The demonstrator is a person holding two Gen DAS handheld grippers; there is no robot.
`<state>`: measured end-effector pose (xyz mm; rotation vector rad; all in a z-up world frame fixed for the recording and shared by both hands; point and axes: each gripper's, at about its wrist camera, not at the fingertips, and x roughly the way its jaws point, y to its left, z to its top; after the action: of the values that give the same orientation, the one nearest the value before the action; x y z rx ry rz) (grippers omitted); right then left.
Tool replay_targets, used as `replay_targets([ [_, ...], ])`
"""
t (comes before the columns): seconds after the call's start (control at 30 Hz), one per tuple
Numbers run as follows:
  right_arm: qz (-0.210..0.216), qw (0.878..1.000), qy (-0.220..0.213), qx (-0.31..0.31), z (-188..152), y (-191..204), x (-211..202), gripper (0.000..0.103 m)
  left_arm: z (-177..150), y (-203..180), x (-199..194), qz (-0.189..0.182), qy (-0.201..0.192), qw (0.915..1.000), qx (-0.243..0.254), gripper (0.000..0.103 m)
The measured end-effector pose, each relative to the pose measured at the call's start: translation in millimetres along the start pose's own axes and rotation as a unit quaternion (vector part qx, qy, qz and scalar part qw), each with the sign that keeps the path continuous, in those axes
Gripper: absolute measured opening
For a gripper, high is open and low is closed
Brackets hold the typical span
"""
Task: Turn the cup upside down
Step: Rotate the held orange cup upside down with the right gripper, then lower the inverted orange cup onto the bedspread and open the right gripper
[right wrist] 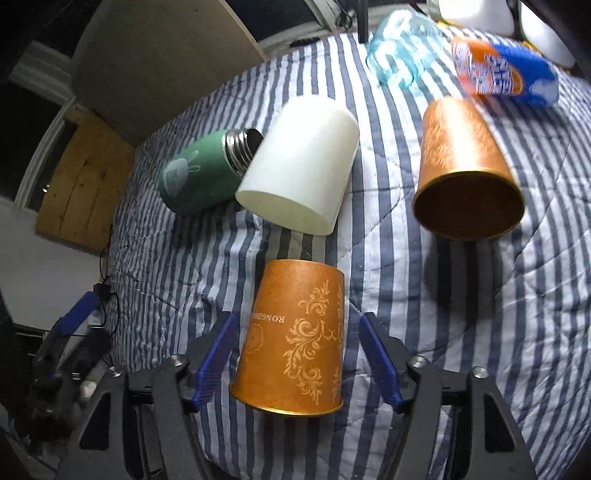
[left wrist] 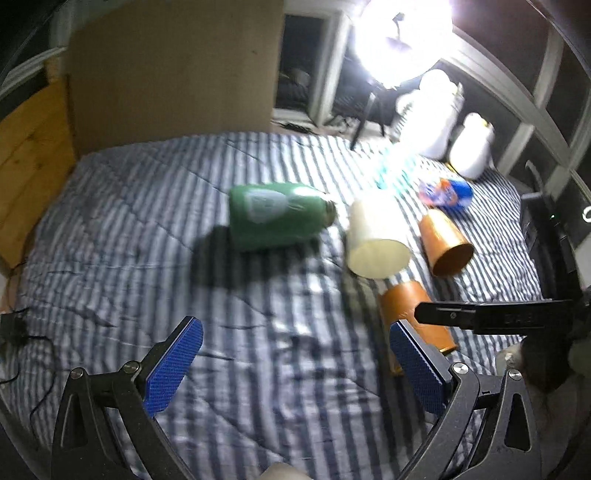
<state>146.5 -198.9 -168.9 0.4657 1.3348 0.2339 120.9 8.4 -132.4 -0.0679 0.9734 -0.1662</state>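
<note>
Right gripper (right wrist: 297, 360) spread wide, blue pads (right wrist: 218, 358) either side of a near orange cup (right wrist: 295, 332) but clear of its walls, nothing gripped. Cup between the fingers, base toward twelve o'clock and rim toward six, gold scrollwork on its side; whether lying or standing mouth-down on the quilt (right wrist: 461, 332) cannot be told from this view. At one to two o'clock from it, well apart, a second orange cup (right wrist: 461, 155) on its side, open mouth facing the camera. At twelve o'clock, a white cup (right wrist: 306, 166) also on its side, mouth toward six, crossing in front of the threaded steel neck of a green flask (right wrist: 195, 173) lying at eleven o'clock. Farther out at one o'clock, a pale blue bottle (right wrist: 399, 48), blurred, and beside it a blue-and-orange can (right wrist: 506, 70) on its side. Left gripper (left wrist: 295, 369) likewise spread wide and empty above the striped quilt (left wrist: 147, 221). In its view, near orange cup (left wrist: 410, 310) at three o'clock just past the right pad (left wrist: 417, 373), partly behind the black finger of the other gripper (left wrist: 491, 314). Beyond, flask (left wrist: 273, 214) at twelve o'clock, white cup (left wrist: 373, 240) and far orange cup (left wrist: 447, 243) at one to two, a glaring lamp (left wrist: 402, 33) at the top.
</note>
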Motion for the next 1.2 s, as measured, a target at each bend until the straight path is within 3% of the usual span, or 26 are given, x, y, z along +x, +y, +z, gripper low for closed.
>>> replay_targets([
  [0.3,-0.016,0.998,-0.06,0.002,-16.7,-18.1,-48.8,0.068,16.2,-33.0,47.0,-0.058,0.073,0.9956,-0.009,0.102],
  [0.63,-0.022,0.993,-0.111,0.026,-38.0,-48.3,-91.5,0.068,33.5,-83.6,112.0,-0.111,0.169,0.9791,-0.017,0.102],
  [0.87,-0.024,0.991,-0.127,0.034,-48.5,-63.7,-103.5,0.068,29.2,-95.7,145.7,-0.089,0.201,0.9751,-0.027,0.091],
  [1.2,-0.033,0.989,-0.142,0.024,-60.9,-64.3,-110.1,0.068,14.6,-103.8,153.7,-0.088,0.199,0.9754,-0.033,0.065],
])
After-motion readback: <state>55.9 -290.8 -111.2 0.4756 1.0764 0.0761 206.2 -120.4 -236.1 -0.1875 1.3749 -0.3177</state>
